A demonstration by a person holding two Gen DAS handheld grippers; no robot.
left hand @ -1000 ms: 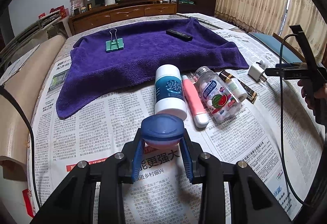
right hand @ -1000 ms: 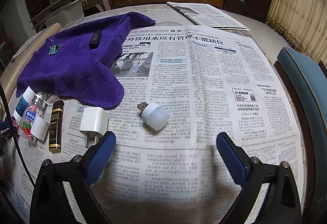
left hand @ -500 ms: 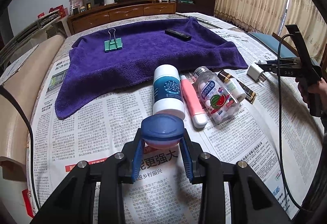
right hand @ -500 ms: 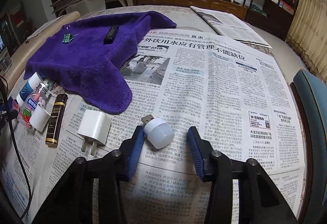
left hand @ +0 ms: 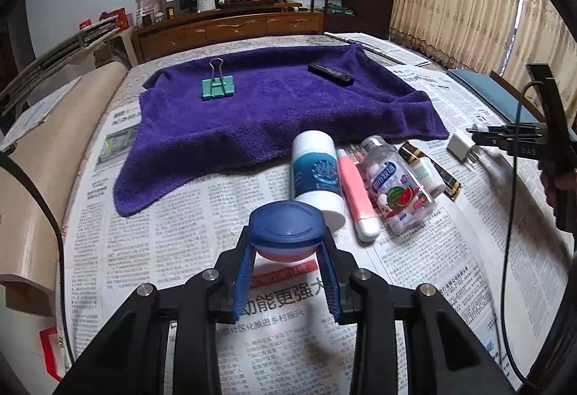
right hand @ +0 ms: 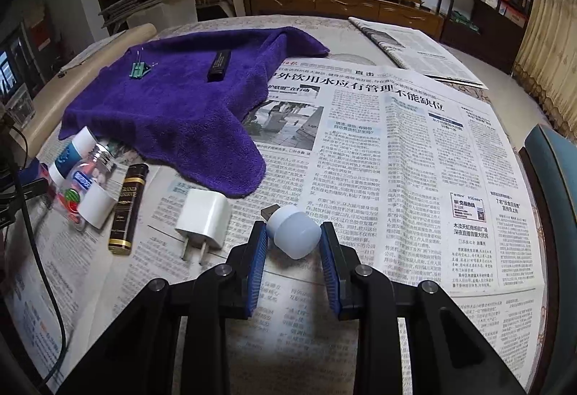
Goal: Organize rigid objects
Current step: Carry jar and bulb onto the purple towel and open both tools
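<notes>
My left gripper (left hand: pixel 286 241) is shut on a small round jar with a blue lid (left hand: pixel 286 222), held just above the newspaper. My right gripper (right hand: pixel 293 228) is shut on a white USB night light (right hand: pixel 297 237), both blue pads pressing its sides. In front of the left gripper lie a white-and-teal bottle (left hand: pixel 316 175), a pink tube (left hand: pixel 355 193) and a clear candy bottle (left hand: pixel 395 189). A white charger plug (right hand: pixel 203 218) and a black-gold lighter (right hand: pixel 128 211) lie left of the right gripper. A green binder clip (left hand: pixel 217 86) and a black stick (left hand: pixel 330 74) rest on the purple towel (left hand: pixel 281 113).
Newspaper (right hand: pixel 414 160) covers the table. A blue chair (right hand: pixel 555 171) stands at its right edge and a tan chair back (left hand: pixel 47 160) at its left. A black cable (left hand: pixel 510 214) hangs from the right gripper. A folded newspaper (right hand: pixel 414 48) lies at the far side.
The right gripper's jaws went from wide apart to shut around the USB night light, and it moved forward to it. The left gripper and its jar have stayed put.
</notes>
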